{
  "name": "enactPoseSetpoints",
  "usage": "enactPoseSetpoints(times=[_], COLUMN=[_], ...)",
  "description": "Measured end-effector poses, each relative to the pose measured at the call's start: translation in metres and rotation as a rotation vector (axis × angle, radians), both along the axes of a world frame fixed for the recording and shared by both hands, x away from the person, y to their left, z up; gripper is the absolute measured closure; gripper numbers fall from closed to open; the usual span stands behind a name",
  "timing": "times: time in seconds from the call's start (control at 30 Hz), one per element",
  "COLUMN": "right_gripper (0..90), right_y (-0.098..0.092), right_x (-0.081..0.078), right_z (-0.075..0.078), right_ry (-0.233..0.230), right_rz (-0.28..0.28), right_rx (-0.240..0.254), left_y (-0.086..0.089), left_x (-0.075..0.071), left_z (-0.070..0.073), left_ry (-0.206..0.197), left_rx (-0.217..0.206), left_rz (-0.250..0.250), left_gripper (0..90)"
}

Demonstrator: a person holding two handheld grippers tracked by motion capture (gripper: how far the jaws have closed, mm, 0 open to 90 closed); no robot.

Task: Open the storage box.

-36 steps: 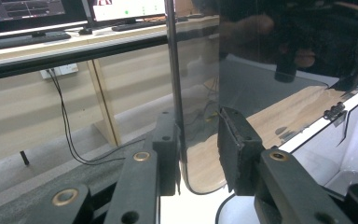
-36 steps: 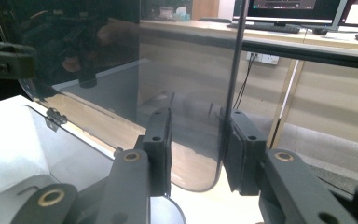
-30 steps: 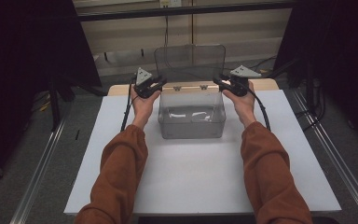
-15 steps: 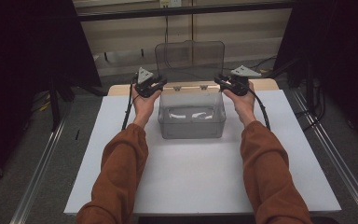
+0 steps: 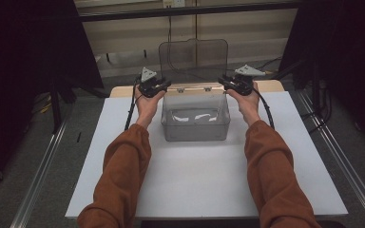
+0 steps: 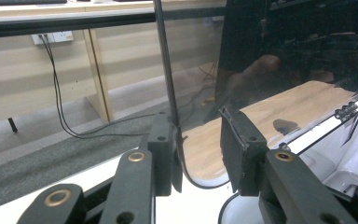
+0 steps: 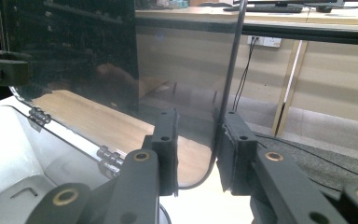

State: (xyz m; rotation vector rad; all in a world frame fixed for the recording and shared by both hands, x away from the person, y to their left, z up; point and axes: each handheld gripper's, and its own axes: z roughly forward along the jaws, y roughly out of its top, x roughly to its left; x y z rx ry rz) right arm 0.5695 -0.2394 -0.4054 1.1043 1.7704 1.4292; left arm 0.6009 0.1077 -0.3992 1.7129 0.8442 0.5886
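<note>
A clear plastic box (image 5: 195,128) stands on the white sheet with its hinged lid (image 5: 193,57) upright. My left gripper (image 5: 164,87) is at the lid's lower left corner and my right gripper (image 5: 224,83) at its lower right corner. In the left gripper view the lid (image 6: 261,56) slants across the gap of the left gripper (image 6: 198,140), with its rounded corner running from pad to pad. The right gripper (image 7: 196,140) holds the lid (image 7: 98,56) the same way, and its jaws have just been closing on it. Both hands are still.
The white sheet (image 5: 195,190) covers a wooden table (image 5: 271,85); metal rails (image 5: 342,161) run along both sides. Lid hinges (image 6: 346,111) sit on the box's back rim. Pale shapes lie on the box floor, too faint to name. Cables hang by the back wall.
</note>
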Motion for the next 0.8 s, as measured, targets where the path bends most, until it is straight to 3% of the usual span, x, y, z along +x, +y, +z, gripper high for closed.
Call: enactPoseSetpoints(times=[0.27,0.53,0.8], right_gripper=[68.9,68.8,67.3], right_y=[0.002,0.0032,0.004], right_x=[0.0024,0.0047,0.0086], right_z=[0.0017,0.0035,0.0078], right_ry=[0.024,0.076,0.116], right_rz=[-0.014,-0.034,-0.037], right_rx=[0.0,0.057,0.037], left_y=[-0.0006,-0.0006,-0.0014], left_x=[0.0027,0.0051,0.0078], left_z=[0.003,0.0048,0.0064], left_ry=[0.041,0.078,0.111], left_rx=[0.01,0.007,-0.004], left_rz=[0.006,0.004,0.01], left_gripper=[65.8,65.5,65.3])
